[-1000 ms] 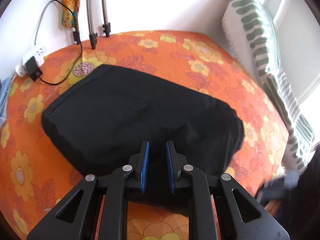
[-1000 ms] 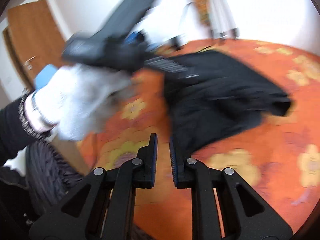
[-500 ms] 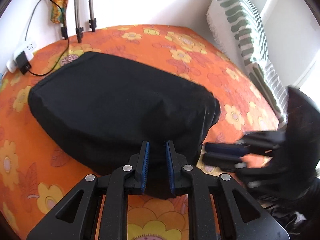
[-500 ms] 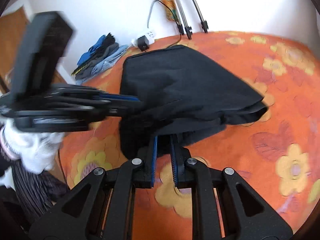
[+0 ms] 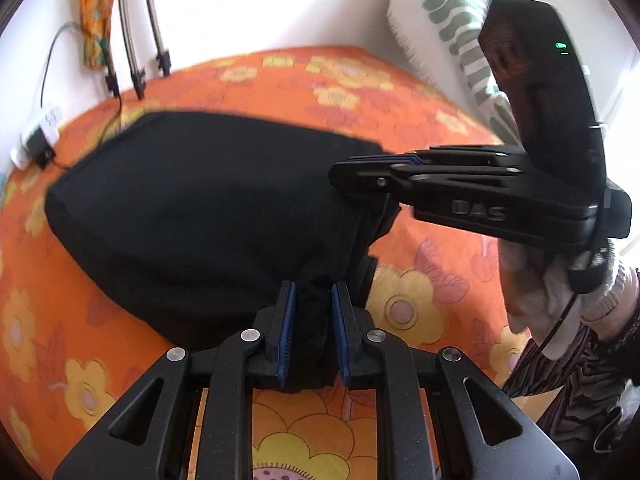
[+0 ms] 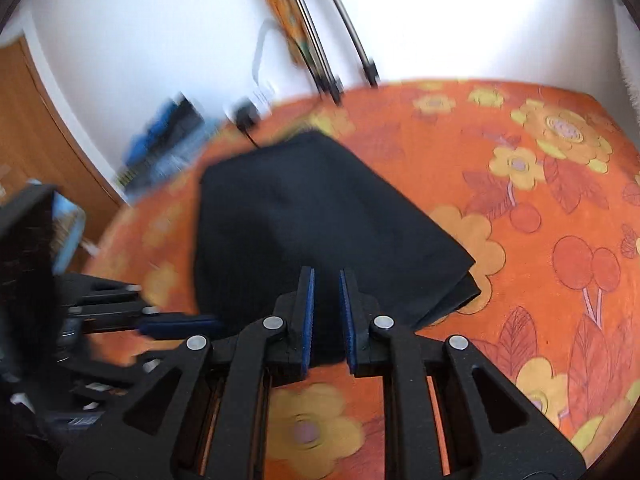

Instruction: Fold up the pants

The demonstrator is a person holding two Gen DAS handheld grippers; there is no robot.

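Black pants [image 5: 208, 200] lie folded in a thick block on the orange flowered bedspread [image 5: 400, 112]. At the bottom of the left wrist view, my left gripper [image 5: 313, 300] is shut on a bunch of black cloth at the pants' near edge. To its right my right gripper [image 5: 358, 163] shows side-on, with its tips at the pants' right corner. A white-gloved hand [image 5: 552, 284] holds it. In the right wrist view, the right gripper [image 6: 327, 284] has black cloth from the pants [image 6: 312, 208] between its pads. The left gripper [image 6: 208, 325] lies at the lower left, blurred.
A green and white striped pillow [image 5: 448, 16] leans on the wall at the right. Tripod legs [image 5: 136, 60] and a power strip with a plug [image 5: 38, 136] sit at the bed's far left edge. A blurred heap of clothes [image 6: 168, 136] and a wooden door [image 6: 36, 120] are beyond the bed.
Both grippers have moved across the bed and lower with the cloth. The right gripper has come in from the right and now reaches the pants' right corner beside the left gripper.
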